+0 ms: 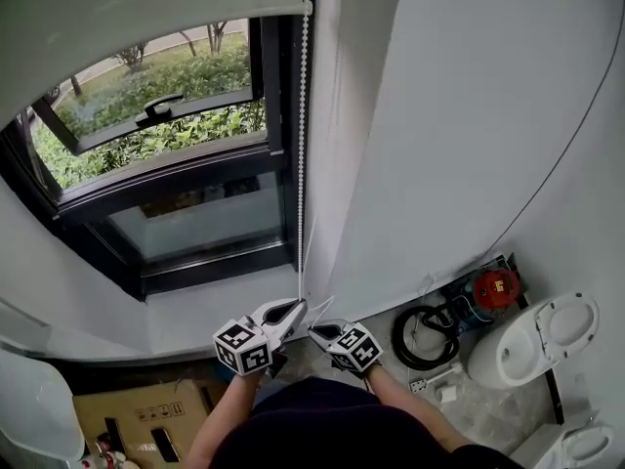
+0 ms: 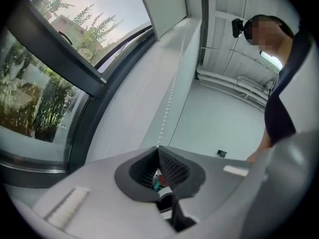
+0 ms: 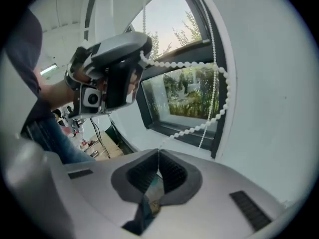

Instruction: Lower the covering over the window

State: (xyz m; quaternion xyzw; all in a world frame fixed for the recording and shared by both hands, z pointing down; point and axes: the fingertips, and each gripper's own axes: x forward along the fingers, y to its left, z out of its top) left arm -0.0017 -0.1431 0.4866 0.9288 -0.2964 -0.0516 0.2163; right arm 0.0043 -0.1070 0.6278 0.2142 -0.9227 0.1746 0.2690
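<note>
Item one, left gripper (image 1: 296, 308): jaws pressed together on the white bead chain (image 1: 302, 125), which leaves the tip and climbs straight up beside the window frame. Item two, right gripper (image 1: 315, 328): jaws likewise closed on that chain, just below and beside the left one, the two tips nearly touching. In my right gripper view a slack length of beads bends out from my right tip and back across to the left gripper's tip. Item three, roller blind (image 1: 146, 3): white, drawn only over the top of the window (image 1: 166, 135), so most of the glass is bare, with green shrubs outside. Item four, sill (image 1: 215, 311): white, directly ahead of both grippers. Item five, floor contents: a white toilet (image 1: 532, 340) at the right, a coil of black hose (image 1: 425, 337) beside it, a red round fitting (image 1: 496, 287) against the wall, and a flat cardboard box (image 1: 137, 413) at the lower left.
</note>
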